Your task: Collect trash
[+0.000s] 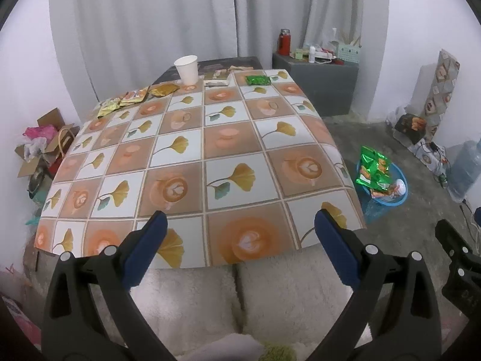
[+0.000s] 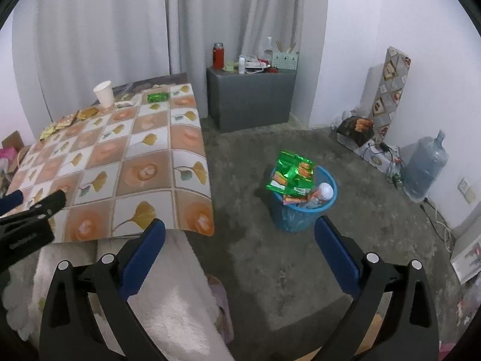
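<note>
Both my left gripper [image 1: 240, 219] and right gripper [image 2: 240, 224] hold jaws spread, empty. Remaining wrappers [image 1: 132, 98] and paper cup [image 1: 187, 69] lie at the worktop's [image 1: 228, 150] far edge: probably light, crushable, slippery foil. Pinch wrapper edges; grip cup rim gently.

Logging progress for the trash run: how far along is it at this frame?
Partly done. The blue bin on the floor already holds green snack bags and a bottle. Nothing in hand: left gripper and right gripper are both open and empty. Left on the table: paper cup, green packet and gold wrappers along the far edge.
</note>
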`<move>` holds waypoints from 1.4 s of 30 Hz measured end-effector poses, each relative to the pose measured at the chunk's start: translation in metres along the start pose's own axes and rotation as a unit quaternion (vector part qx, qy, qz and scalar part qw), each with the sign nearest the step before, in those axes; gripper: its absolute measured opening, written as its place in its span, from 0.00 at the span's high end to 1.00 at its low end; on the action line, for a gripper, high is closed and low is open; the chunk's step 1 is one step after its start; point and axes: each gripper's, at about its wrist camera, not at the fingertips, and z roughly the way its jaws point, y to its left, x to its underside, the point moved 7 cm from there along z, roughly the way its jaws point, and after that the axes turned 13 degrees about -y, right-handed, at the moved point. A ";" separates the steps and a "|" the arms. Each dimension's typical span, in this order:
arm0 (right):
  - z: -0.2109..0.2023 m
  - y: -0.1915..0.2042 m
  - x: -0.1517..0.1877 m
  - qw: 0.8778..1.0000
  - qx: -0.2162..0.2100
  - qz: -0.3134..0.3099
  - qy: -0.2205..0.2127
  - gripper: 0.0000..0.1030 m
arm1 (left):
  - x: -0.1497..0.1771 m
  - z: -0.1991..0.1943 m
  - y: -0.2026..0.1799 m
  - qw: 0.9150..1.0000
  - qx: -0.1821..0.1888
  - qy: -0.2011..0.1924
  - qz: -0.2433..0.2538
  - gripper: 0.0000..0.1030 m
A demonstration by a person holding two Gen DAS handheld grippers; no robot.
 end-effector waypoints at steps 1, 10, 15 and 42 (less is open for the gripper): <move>0.000 -0.001 0.001 1.000 0.002 -0.002 0.000 0.06 | 0.001 0.000 0.000 1.000 -0.001 0.001 -0.001 0.08; 0.005 -0.005 0.003 1.000 0.013 -0.017 0.007 0.06 | 0.003 0.001 0.005 1.000 -0.013 0.005 0.002 0.08; 0.005 -0.006 0.002 1.000 0.013 -0.016 0.006 0.06 | 0.003 -0.002 0.009 1.000 -0.013 0.001 -0.004 0.08; -0.001 -0.012 -0.001 1.000 0.025 -0.015 -0.003 0.06 | -0.001 -0.011 0.016 1.000 -0.012 -0.008 -0.010 0.08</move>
